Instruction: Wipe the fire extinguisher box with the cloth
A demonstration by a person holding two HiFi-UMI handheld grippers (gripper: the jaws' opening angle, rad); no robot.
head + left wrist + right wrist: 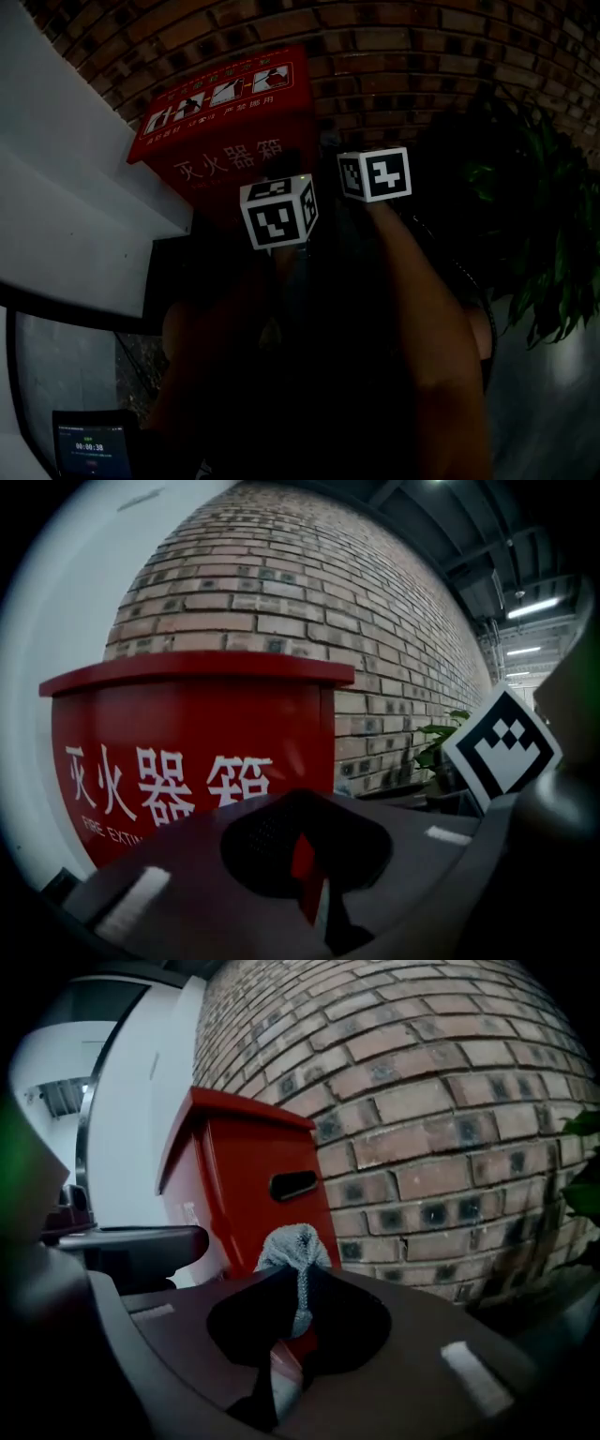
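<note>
The red metal fire extinguisher box (225,141) bears white characters. The knitted cloth (295,1249) is grey. The far brick wall (422,56) is red-brown with dark mortar; the leafy plant (548,244) at right, green.

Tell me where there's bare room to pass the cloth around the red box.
Free: the bare brick wall strip between the red fire extinguisher box and the green leafy plant; the box's top is bare too. Crowded: its left side, against the white ledge, and its front, where the left gripper and right gripper sit.
</note>
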